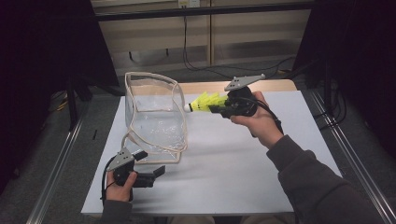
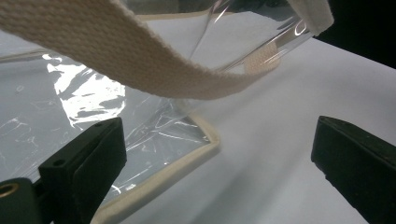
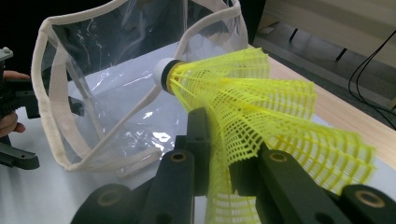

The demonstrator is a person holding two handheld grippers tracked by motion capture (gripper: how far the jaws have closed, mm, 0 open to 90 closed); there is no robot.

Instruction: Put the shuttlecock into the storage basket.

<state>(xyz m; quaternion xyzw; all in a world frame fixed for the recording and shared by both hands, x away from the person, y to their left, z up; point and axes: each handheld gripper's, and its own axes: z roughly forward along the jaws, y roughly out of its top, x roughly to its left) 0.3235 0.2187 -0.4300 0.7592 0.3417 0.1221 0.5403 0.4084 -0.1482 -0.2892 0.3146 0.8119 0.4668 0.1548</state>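
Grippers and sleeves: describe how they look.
Both grippers, left gripper and right gripper, are black, each topped by a grey three-cornered plate with small holes. Blocky black fingers; brass-coloured pivot rings. A black cable trails from each. The sleeves are dark grey.

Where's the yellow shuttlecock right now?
In the high view, the shuttlecock is held in the right claw above the table, its white tip pointing at the clear bag just to its left.
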